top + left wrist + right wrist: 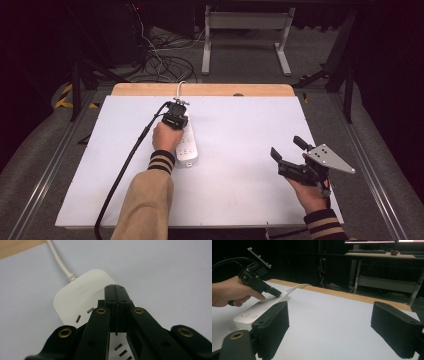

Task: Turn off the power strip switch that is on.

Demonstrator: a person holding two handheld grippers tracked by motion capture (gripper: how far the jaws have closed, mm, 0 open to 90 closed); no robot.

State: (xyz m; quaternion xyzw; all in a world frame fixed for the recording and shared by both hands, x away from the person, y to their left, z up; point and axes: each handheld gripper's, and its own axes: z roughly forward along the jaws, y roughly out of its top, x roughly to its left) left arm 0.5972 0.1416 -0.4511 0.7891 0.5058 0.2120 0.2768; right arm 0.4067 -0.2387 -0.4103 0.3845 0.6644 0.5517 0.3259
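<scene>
A white power strip [189, 149] lies left of centre on the white table top [240, 165], its pale cable [180, 89] running off the far edge. My left gripper [179, 119] is shut, with nothing between its jaws, and its tips [115, 287] rest on or just above the strip's top [75, 300] near the cable end [58, 262]. In the right gripper view the strip [257, 310] lies far left with the left gripper [273, 292] angled down onto it. My right gripper [286, 146] hovers open at the table's right, its pads [274, 325] wide apart around nothing.
A wooden strip [200, 90] edges the table's far side. Beyond it are floor cables [165, 60] and a white desk frame [245, 30]. Metal rails [45, 170] run along both sides of the table.
</scene>
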